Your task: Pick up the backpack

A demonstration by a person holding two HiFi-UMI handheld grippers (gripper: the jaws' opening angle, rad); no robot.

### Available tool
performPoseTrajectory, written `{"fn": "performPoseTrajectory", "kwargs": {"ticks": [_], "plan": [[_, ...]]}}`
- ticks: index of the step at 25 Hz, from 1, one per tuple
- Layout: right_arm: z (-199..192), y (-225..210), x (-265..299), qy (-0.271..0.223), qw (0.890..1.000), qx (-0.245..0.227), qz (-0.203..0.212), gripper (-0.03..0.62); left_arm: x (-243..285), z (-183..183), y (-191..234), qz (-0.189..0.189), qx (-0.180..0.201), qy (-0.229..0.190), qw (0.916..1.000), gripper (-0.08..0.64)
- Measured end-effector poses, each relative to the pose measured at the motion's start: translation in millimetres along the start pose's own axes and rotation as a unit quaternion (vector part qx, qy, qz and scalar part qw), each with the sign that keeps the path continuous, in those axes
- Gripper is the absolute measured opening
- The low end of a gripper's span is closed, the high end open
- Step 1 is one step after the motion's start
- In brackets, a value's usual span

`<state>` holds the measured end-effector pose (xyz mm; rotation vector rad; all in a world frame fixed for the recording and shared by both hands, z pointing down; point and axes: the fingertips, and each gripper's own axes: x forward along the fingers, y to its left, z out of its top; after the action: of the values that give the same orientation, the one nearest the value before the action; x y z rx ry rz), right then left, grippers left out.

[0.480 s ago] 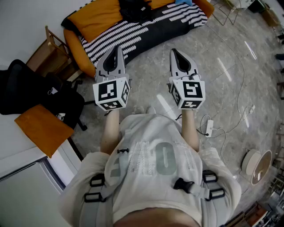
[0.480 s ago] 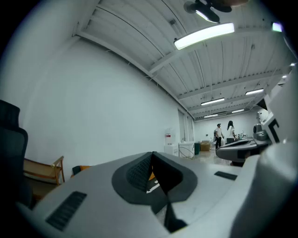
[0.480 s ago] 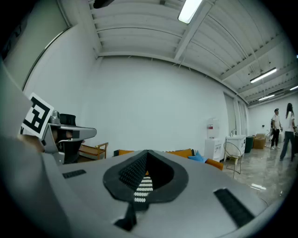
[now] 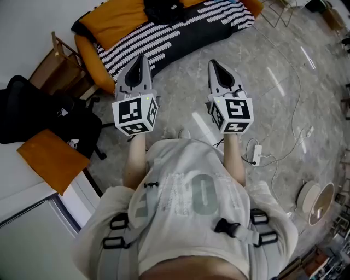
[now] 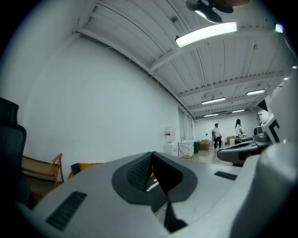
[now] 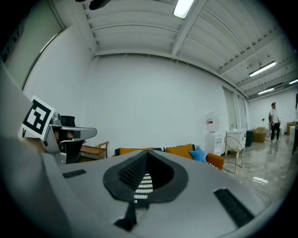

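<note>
A black bag (image 4: 74, 128) with a small white tag rests on a black office chair (image 4: 19, 109) at the left of the head view. Another black bundle (image 4: 164, 8) lies on the sofa ahead; I cannot tell which is the backpack. My left gripper (image 4: 140, 61) and right gripper (image 4: 215, 65) are held side by side above the floor, pointing level at the sofa, well away from both. Both are shut with nothing between the jaws. The left gripper (image 5: 152, 155) and right gripper (image 6: 146, 155) show closed pads in their own views.
The sofa (image 4: 115, 19) has orange cushions and a black-and-white striped blanket (image 4: 175, 33). A wooden chair (image 4: 60, 63) stands left of it. An orange cloth (image 4: 52, 158) lies by the office chair. A power strip (image 4: 257, 157) with cable and a round object (image 4: 314, 202) lie on the floor at the right.
</note>
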<state>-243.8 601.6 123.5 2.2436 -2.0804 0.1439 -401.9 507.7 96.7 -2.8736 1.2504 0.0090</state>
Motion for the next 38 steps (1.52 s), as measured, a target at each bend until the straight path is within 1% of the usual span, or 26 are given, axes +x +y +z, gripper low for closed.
{"fn": "performPoseTrajectory", "kwargs": {"ticks": [4, 9, 14, 18, 22, 25, 27, 31, 34, 36, 38], "plan": [[-1, -15, 1, -0.01, 0.999, 0.039, -0.005, 0.006, 8, 1, -2, 0.001, 0.004, 0.0, 1.0, 0.02], [-3, -30, 8, -0.017, 0.998, 0.064, -0.011, 0.006, 13, 1, 0, 0.004, 0.001, -0.003, 1.0, 0.02], [-9, -26, 21, 0.0, 0.999, 0.051, 0.0, 0.006, 24, -4, 13, 0.013, -0.017, 0.002, 0.9998, 0.02], [-1, -33, 32, -0.011, 0.999, 0.036, -0.001, 0.006, 44, 2, 14, 0.004, -0.014, -0.018, 0.9997, 0.02], [11, -50, 60, -0.024, 1.0, 0.005, -0.003, 0.006, 92, 8, 14, -0.018, -0.033, -0.044, 0.9983, 0.02], [19, -69, 87, -0.026, 1.0, -0.013, -0.003, 0.006, 135, 19, 9, -0.031, -0.028, -0.059, 0.9974, 0.02], [21, -82, 106, -0.026, 1.0, -0.015, -0.005, 0.006, 160, 25, 6, -0.039, -0.028, -0.067, 0.9966, 0.02], [23, -112, 153, -0.017, 1.0, -0.002, -0.009, 0.006, 216, 33, 8, -0.046, -0.035, -0.084, 0.9948, 0.02], [24, -136, 199, -0.006, 1.0, 0.021, -0.015, 0.006, 261, 42, 16, -0.05, -0.017, -0.107, 0.9929, 0.02], [28, -152, 234, 0.0, 0.999, 0.037, -0.017, 0.006, 298, 45, 26, -0.051, -0.006, -0.106, 0.9931, 0.02], [32, -164, 271, 0.005, 0.999, 0.047, -0.017, 0.006, 338, 44, 39, -0.051, 0.0, -0.095, 0.9941, 0.02]]}}
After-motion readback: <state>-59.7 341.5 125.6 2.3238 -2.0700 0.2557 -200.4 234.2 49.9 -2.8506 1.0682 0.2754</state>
